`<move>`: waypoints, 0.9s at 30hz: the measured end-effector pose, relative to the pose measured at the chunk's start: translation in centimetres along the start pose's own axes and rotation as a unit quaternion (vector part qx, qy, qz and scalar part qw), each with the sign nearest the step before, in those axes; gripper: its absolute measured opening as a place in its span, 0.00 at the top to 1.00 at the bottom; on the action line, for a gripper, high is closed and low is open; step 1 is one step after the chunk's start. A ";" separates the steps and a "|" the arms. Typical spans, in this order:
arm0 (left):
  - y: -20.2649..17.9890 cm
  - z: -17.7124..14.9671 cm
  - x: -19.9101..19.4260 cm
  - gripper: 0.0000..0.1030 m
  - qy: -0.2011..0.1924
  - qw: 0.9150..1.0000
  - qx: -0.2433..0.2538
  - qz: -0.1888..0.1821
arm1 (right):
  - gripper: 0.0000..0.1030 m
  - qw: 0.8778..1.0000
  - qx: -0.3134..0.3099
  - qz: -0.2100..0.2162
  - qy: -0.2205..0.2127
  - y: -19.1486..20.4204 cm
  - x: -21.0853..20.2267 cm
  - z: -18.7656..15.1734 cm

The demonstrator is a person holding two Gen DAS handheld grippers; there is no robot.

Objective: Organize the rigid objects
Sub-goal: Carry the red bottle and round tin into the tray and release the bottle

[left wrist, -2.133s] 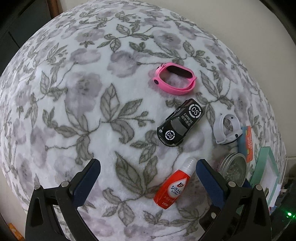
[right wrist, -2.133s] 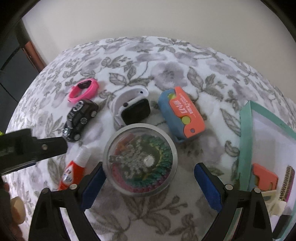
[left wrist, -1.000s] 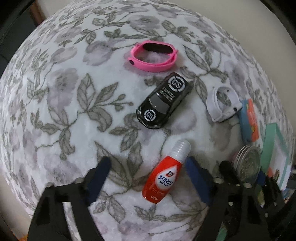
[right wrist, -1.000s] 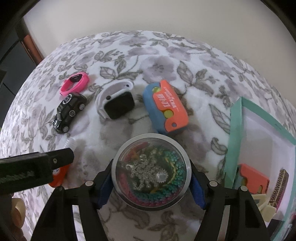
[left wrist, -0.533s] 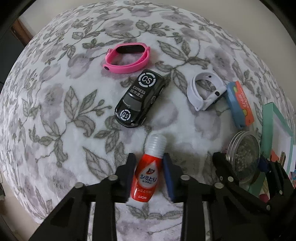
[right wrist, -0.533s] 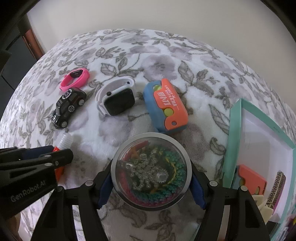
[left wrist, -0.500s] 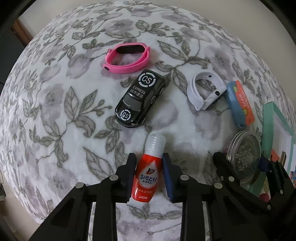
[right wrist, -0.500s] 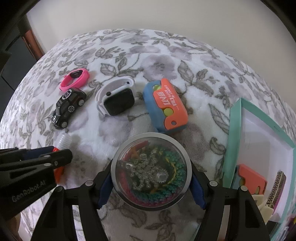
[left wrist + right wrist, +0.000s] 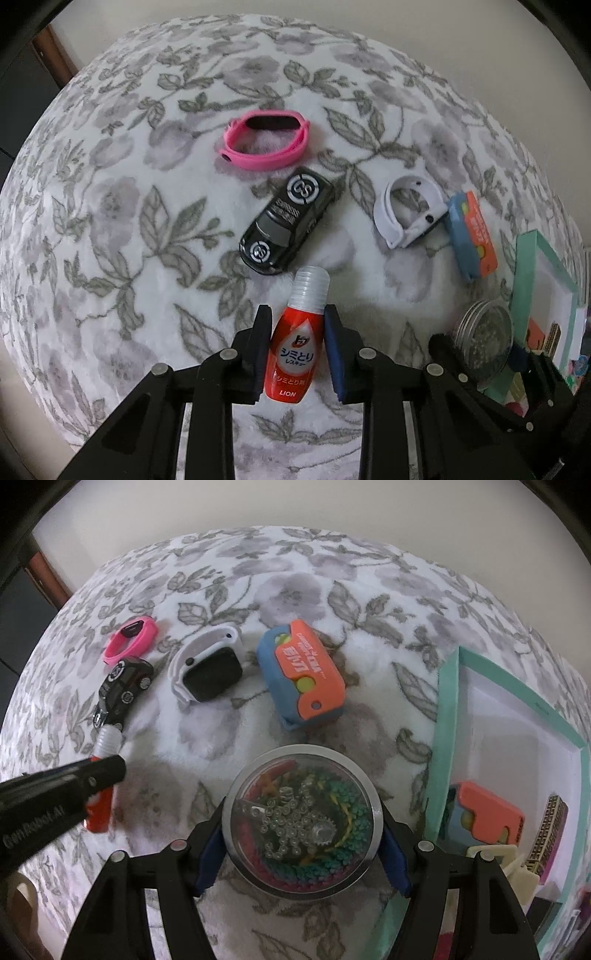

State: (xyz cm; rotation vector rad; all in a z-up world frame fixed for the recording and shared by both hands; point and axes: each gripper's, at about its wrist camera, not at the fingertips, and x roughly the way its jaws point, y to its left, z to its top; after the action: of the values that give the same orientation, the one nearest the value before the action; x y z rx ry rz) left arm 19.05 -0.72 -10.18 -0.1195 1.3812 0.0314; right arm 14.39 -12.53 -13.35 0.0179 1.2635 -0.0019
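My left gripper (image 9: 296, 334) is shut on a small red bottle (image 9: 295, 349) with a clear cap, its pads pressing both sides; the bottle (image 9: 101, 794) shows partly behind that gripper in the right wrist view. My right gripper (image 9: 301, 836) is shut on a round clear-lidded tin (image 9: 301, 823) full of beads, seen edge-on as the tin (image 9: 484, 343) in the left wrist view. On the floral cloth lie a black toy car (image 9: 286, 227), a pink band (image 9: 267, 144), a white smartwatch (image 9: 205, 668) and a blue-orange case (image 9: 304, 674).
A teal-rimmed white box (image 9: 448, 716) stands at the right, holding an orange-blue case (image 9: 487, 814), a patterned block (image 9: 548, 834) and a cream piece. The cloth-covered table (image 9: 122, 206) drops off on every side; a pale wall lies beyond it.
My left gripper has shut on the red bottle, which lay free between its open fingers a second ago. The right gripper still holds the bead tin.
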 end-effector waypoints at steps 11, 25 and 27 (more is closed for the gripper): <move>1.4 1.9 -4.2 0.72 -0.059 0.998 -0.002 -0.029 | 0.29 0.999 0.024 0.038 -0.031 -2.8 -3.9 1.0; 0.6 0.7 -13.2 0.72 -0.157 0.984 0.019 -0.077 | 0.29 0.987 0.053 0.012 -0.152 -5.1 -14.2 1.2; -0.1 0.6 -13.4 0.72 -0.162 0.983 0.026 -0.081 | 0.29 0.986 0.061 0.005 -0.154 -6.0 -14.5 1.0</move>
State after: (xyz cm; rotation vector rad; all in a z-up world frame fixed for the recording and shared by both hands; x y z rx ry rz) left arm 17.14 -0.11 3.12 -0.1737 1.0429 -0.1166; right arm 10.93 -18.62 0.70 0.1267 0.9525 -0.0707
